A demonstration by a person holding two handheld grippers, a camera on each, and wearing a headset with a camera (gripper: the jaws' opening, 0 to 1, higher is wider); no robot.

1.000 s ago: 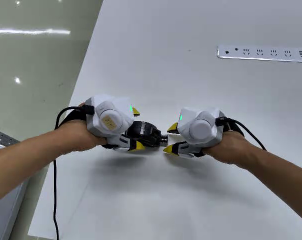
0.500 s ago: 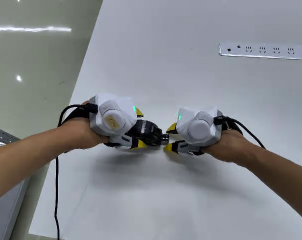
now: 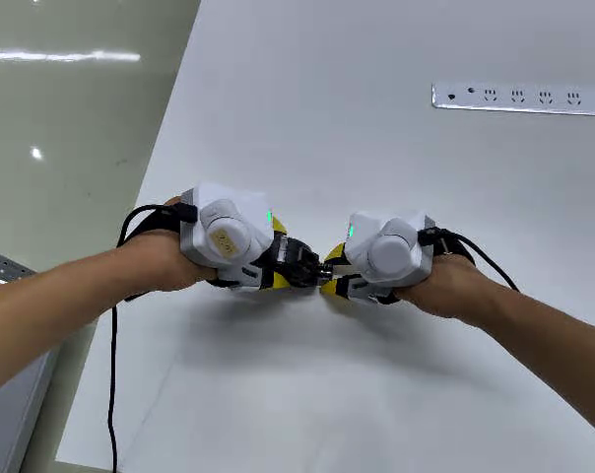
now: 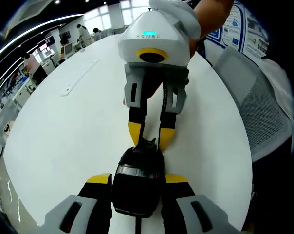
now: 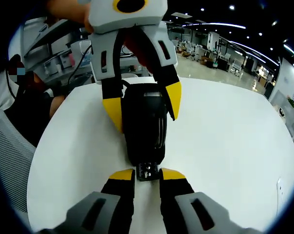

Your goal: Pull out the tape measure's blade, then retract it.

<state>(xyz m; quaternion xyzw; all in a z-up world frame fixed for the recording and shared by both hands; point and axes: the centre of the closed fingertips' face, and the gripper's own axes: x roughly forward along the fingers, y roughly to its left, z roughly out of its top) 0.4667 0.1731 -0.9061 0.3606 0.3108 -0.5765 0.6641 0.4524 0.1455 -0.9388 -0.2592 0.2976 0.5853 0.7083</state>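
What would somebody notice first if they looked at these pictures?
Two white grippers with yellow tips meet nose to nose near the front edge of the white table. The left gripper clamps a black tape measure, and the right gripper pinches the end hook at its mouth. A white power strip lies far back on the right.

The tape measure [image 3: 296, 264] was glossy black plastic. The table [image 3: 327, 118] was smooth, matt white. At ten o'clock the floor [image 3: 71, 118] was glossy, mirroring ceiling lights.
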